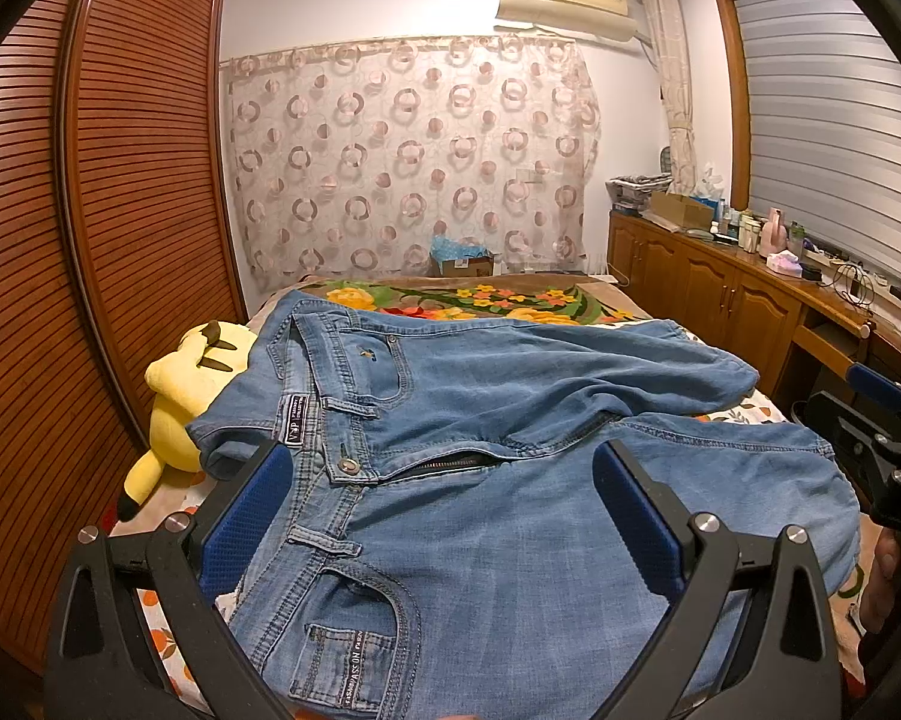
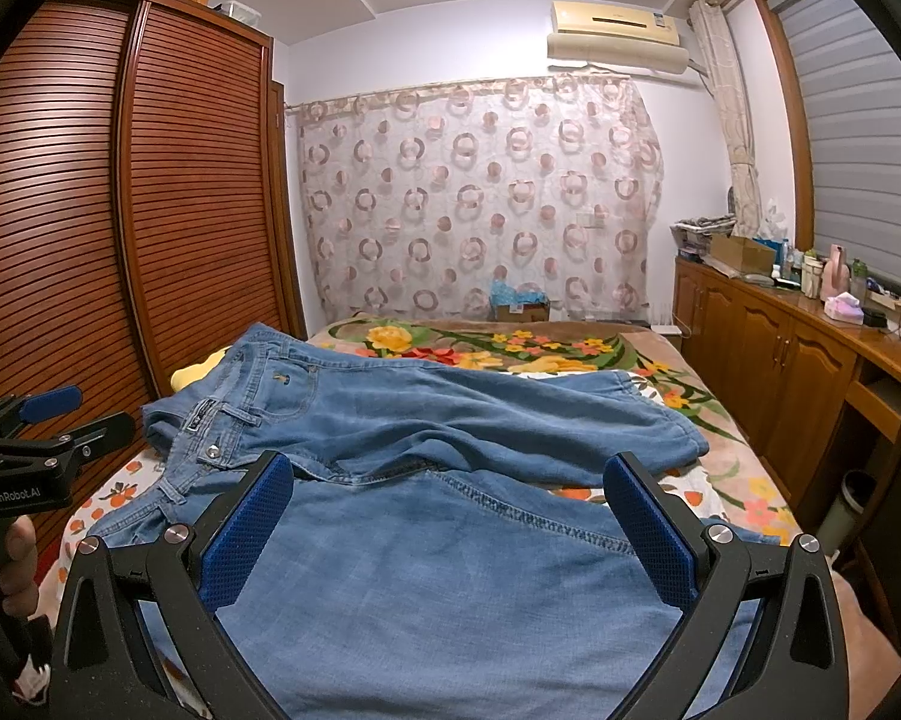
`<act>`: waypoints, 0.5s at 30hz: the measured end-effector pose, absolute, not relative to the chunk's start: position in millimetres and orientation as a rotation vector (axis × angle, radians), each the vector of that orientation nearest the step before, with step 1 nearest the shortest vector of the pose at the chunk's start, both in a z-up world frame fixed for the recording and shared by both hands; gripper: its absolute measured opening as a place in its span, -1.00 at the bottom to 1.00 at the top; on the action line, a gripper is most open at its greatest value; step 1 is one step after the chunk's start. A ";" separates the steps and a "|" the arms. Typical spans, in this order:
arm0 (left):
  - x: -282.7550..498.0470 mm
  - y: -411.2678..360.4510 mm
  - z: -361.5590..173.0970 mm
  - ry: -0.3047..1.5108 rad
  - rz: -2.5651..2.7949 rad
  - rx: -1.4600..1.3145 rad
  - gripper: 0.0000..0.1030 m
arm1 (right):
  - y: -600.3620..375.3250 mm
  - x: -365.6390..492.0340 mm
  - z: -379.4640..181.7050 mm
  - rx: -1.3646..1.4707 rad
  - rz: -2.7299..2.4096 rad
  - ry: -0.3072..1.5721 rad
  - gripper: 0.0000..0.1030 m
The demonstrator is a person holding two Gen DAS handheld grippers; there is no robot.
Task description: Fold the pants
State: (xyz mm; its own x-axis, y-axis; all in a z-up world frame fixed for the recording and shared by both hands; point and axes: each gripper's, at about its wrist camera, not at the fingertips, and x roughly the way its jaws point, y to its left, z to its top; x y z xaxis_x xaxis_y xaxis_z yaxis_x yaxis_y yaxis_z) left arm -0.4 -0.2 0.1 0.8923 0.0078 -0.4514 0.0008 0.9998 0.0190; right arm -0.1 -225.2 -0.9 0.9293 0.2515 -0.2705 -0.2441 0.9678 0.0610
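Light blue jeans point(image 1: 510, 396) lie front-up on the bed, waistband to the left and both legs running right. My left gripper point(image 1: 441, 474) hovers open over the fly and near front pocket, its blue pads point(image 1: 252, 504) spread wide on either side of the waistband area. My right gripper point(image 2: 450, 480) is open too, low over the near leg of the jeans point(image 2: 450, 408), with denim filling the space under its fingers. Each gripper shows in the other's view: the right gripper point(image 1: 858, 405) at the right edge, the left gripper point(image 2: 84, 414) at the left edge.
A yellow plush toy point(image 1: 192, 378) lies left of the waistband, against the slatted wooden wardrobe point(image 1: 120, 210). A floral blanket point(image 1: 480, 297) covers the far bed. A cluttered wooden cabinet point(image 1: 720, 294) runs along the right; a bin point(image 2: 846, 504) stands beside the bed.
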 end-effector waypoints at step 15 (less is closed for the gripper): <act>27.0 -5.6 -46.4 0.616 -0.011 0.018 0.95 | -235.5 21.8 -19.1 0.014 0.241 0.379 1.00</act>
State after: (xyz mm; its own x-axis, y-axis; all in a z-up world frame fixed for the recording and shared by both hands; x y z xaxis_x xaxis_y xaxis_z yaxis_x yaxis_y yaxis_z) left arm 27.0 -5.6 -46.4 0.8162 -0.0050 -0.5777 0.0156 0.9998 0.0134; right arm 21.8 -235.5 -19.1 0.9011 0.2352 -0.3643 -0.2300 0.9714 0.0583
